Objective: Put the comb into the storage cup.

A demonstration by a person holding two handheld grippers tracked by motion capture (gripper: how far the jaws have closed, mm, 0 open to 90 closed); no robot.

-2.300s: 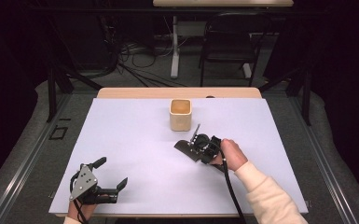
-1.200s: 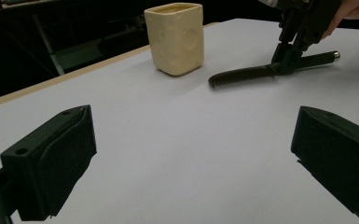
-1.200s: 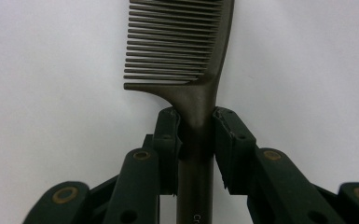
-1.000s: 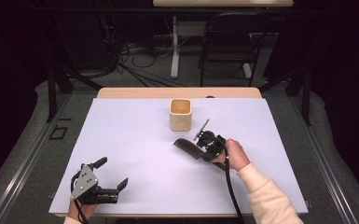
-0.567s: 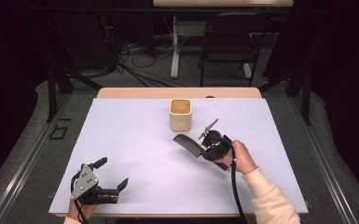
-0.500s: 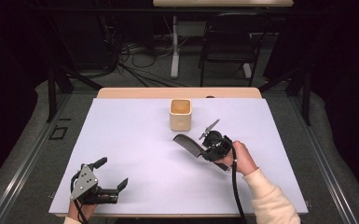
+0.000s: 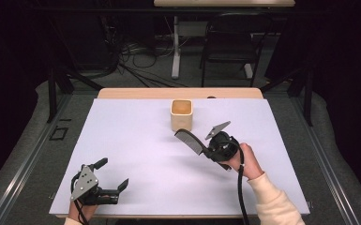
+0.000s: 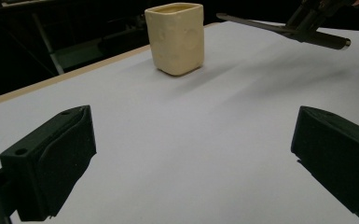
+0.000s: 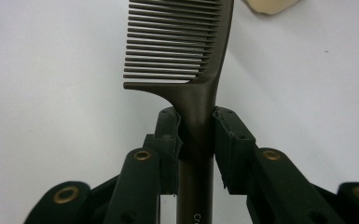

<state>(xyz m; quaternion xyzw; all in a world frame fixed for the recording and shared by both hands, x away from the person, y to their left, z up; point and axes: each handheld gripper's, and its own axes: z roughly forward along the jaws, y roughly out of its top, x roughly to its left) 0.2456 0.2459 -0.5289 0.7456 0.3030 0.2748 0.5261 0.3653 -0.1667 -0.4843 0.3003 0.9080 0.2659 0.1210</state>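
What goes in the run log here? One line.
right gripper: shut on comb | comb: off table, near cup | left gripper: open, idle

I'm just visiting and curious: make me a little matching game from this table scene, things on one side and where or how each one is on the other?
Things:
1. comb
2. cup
3. left gripper
4. right gripper

States:
A. jaws wide apart, nothing between them
B. standing upright on the white sheet
C. clamped by its handle, teeth end pointing toward the cup
D. shut on a dark handle

Pairs: 1-C, 2-B, 3-A, 4-D
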